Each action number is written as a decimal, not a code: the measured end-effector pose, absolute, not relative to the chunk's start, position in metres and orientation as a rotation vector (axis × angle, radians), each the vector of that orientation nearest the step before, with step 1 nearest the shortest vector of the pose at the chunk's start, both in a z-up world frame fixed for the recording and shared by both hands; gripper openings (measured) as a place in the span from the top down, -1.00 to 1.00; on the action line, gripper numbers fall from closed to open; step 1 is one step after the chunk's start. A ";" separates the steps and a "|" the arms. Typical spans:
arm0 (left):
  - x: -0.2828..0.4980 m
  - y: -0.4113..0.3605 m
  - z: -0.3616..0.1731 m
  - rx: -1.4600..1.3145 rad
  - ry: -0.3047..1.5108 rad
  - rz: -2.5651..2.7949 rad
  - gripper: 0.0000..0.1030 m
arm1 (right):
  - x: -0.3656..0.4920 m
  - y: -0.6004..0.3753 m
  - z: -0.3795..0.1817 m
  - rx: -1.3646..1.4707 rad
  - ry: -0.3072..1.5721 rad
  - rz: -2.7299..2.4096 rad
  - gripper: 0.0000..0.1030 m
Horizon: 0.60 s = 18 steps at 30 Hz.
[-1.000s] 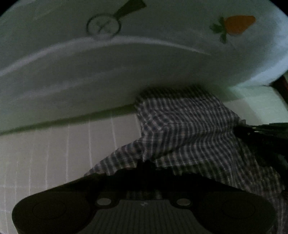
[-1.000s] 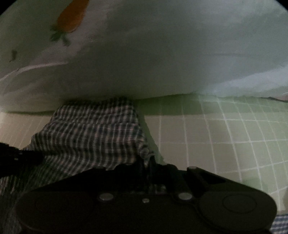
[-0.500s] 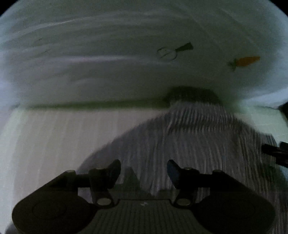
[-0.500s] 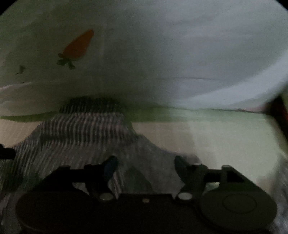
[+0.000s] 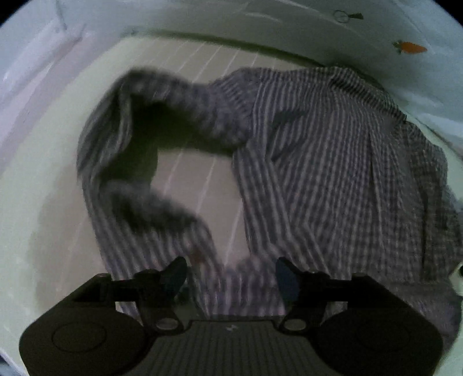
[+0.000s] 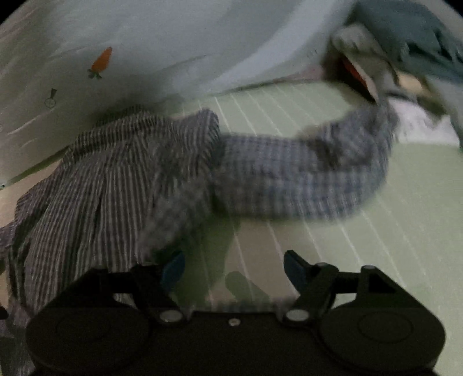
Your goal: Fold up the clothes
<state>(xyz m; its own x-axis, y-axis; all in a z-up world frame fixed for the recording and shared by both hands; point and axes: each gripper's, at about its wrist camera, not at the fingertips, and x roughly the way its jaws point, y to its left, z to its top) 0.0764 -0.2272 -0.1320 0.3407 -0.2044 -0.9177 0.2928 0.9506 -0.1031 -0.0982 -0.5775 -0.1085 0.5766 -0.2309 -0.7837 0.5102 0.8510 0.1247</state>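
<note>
Both my grippers are spread wide and hold nothing. The left gripper (image 5: 231, 274) hovers over the shirt's (image 5: 332, 173) near hem; the right gripper (image 6: 231, 269) hovers over bare bed (image 6: 376, 245), with the hem at its 9 o'clock.

The shirt lies spread on the bed, body against the quilt (image 5: 260, 26). One sleeve (image 5: 121, 162) curls out at 10 o'clock in the left view; the other sleeve (image 6: 303, 179) trails toward 2 o'clock in the right view (both blurred).

Judgement: the shirt is laid out, not folded. The next move calls for a firm grip on a sleeve or side edge, carried over the body.

No readable writing or brand; the quilt bears only a carrot print (image 5: 411, 47).
</note>
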 end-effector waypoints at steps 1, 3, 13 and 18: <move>0.072 -0.225 -0.133 0.070 1.188 -0.321 -0.35 | -0.104 -0.578 -0.111 0.363 0.864 -0.440 -0.49; 0.063 -0.219 -0.135 0.041 1.203 -0.314 -0.35 | -0.111 -0.578 -0.116 0.368 0.882 -0.439 -0.52; 0.046 -0.208 -0.140 -0.096 1.236 -0.335 -0.29 | -0.122 -0.583 -0.136 0.523 0.960 -0.353 -0.22; 0.037 -0.211 -0.142 -0.075 1.233 -0.357 0.67 | -0.133 -0.579 -0.134 0.531 0.928 -0.294 0.71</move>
